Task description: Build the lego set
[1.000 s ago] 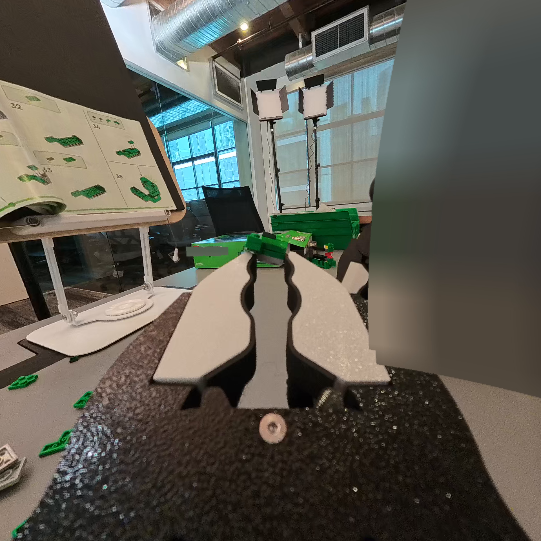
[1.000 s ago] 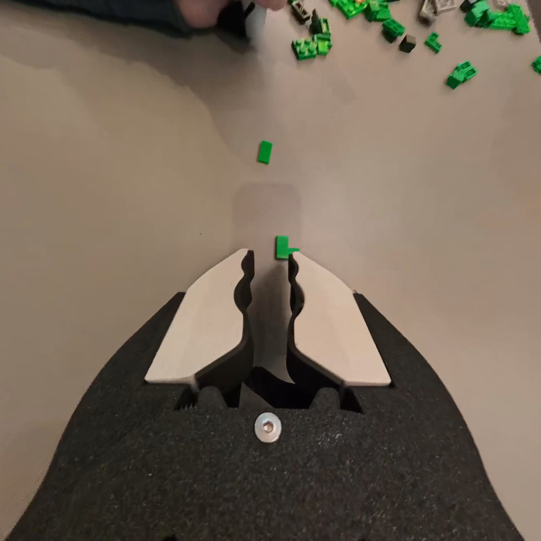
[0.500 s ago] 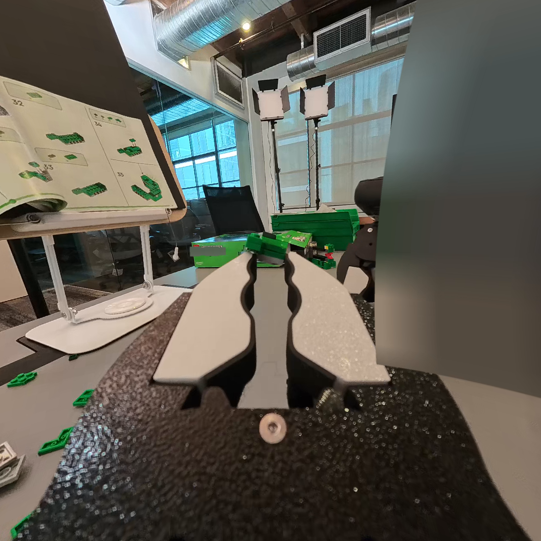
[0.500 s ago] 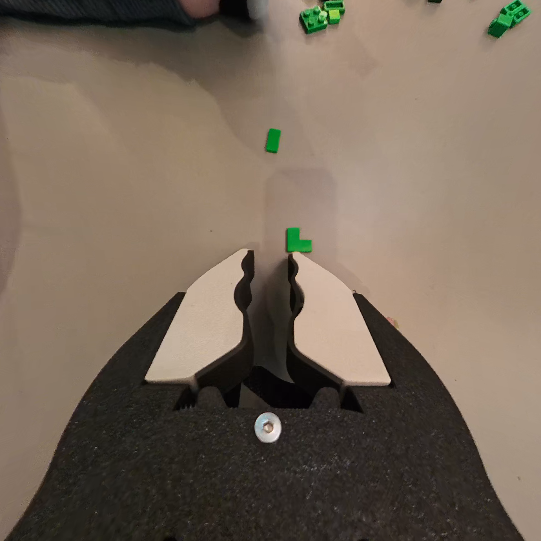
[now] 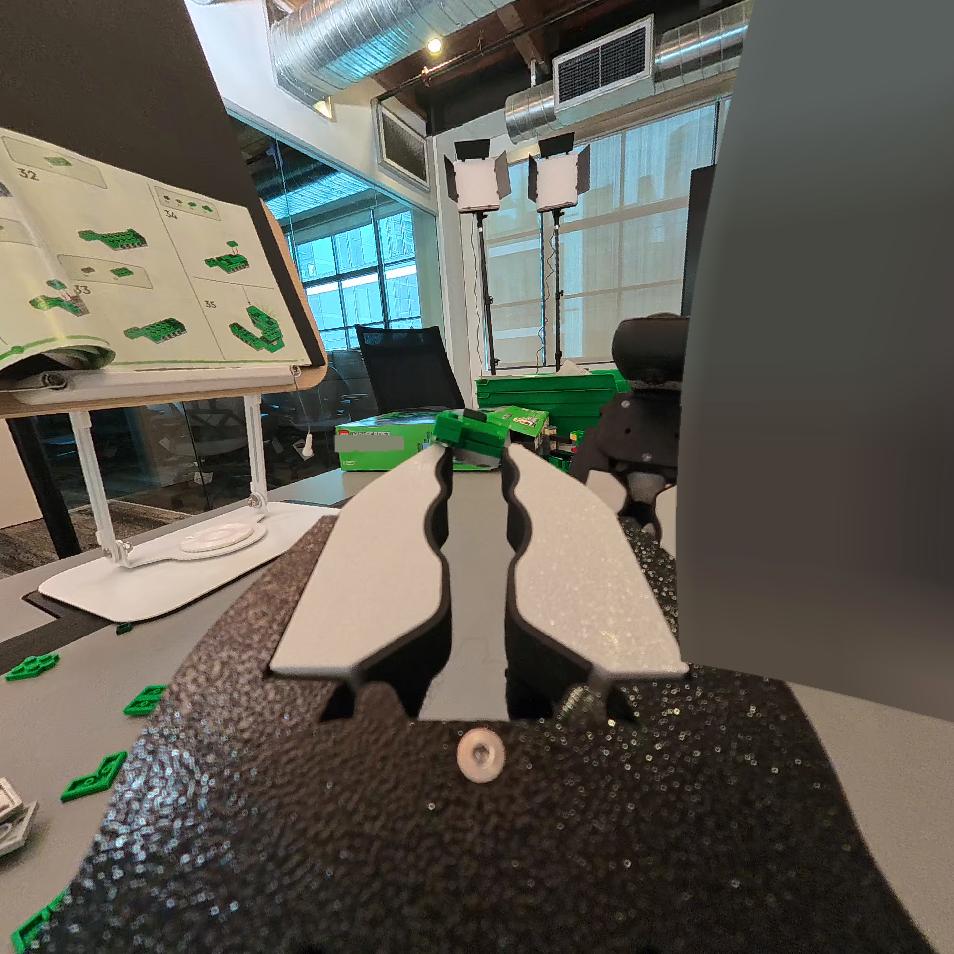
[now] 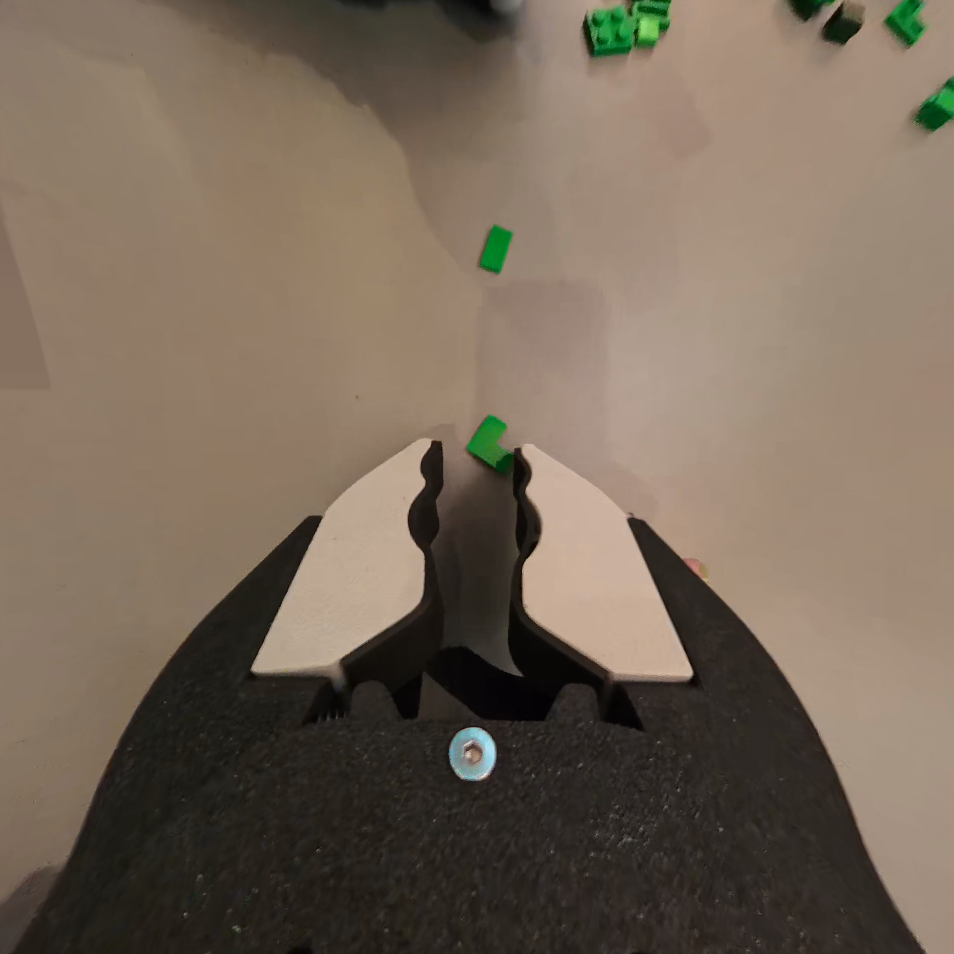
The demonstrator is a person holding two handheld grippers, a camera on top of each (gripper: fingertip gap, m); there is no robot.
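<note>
- Left gripper (image 5: 475, 454) is up off the bench (image 5: 67, 722), jaws pinching a small green sub-assembly (image 5: 467, 431) at the tips. That's the build so far: a few green pieces over a grey one, far from finished by the look of it.
- Left of that gripper, the instruction booklet (image 5: 129, 268) sits open on its white stand (image 5: 155, 568), showing several green build steps.
- Loose green plates (image 5: 93, 784) lie on the bench below the stand, unused.
- Right gripper (image 6: 477, 454) points down at the bench, jaws spread a little, gripping nothing.
- An L-shaped green plate (image 6: 488, 444) lies flat just past its tips, touching or nearly touching the right-hand finger; it looks like the next pick, not yet made.
- Beyond the L-shaped green plate, a small green tile (image 6: 495, 249) lies alone; farther still, a scatter of green bricks (image 6: 624, 26).
- Judgement: mid-build, plenty of parts still to place.
</note>
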